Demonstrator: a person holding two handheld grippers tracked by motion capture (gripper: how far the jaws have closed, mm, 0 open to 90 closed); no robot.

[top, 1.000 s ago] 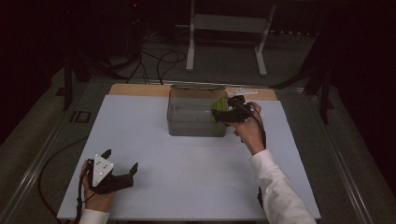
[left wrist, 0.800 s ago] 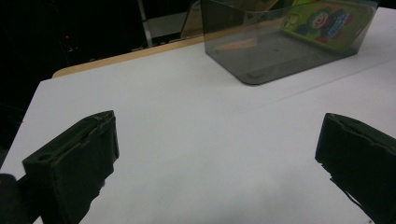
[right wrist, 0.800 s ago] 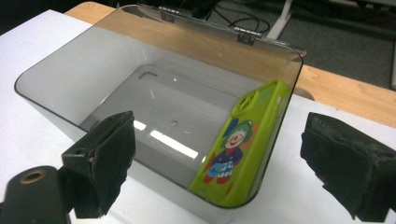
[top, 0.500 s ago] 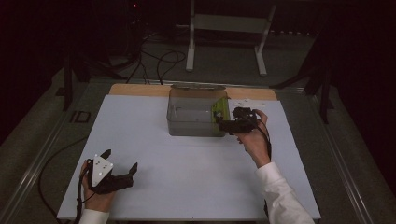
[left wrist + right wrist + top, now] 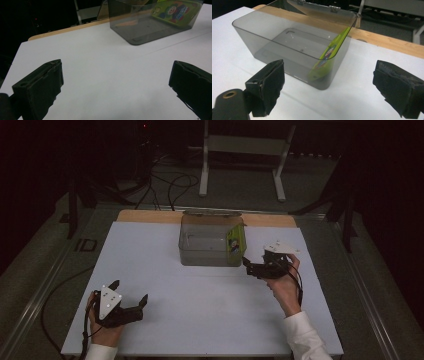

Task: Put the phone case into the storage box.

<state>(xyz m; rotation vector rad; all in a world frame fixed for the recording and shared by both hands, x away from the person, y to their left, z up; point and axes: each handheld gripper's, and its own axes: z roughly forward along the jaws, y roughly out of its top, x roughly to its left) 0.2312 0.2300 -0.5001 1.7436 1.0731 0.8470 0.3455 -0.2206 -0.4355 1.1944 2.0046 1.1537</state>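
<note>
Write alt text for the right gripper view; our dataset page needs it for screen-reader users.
A clear grey plastic bin sits on a white table, with a flat green card with a cartoon print leaning on edge against its inner wall. The right gripper points at the bin, its two black jaws wide open and empty. A wooden strip edges the table behind.

The room is dim and its surroundings nearly black; the white table [image 5: 200,320] is evenly lit, with soft blur at close jaws.
</note>
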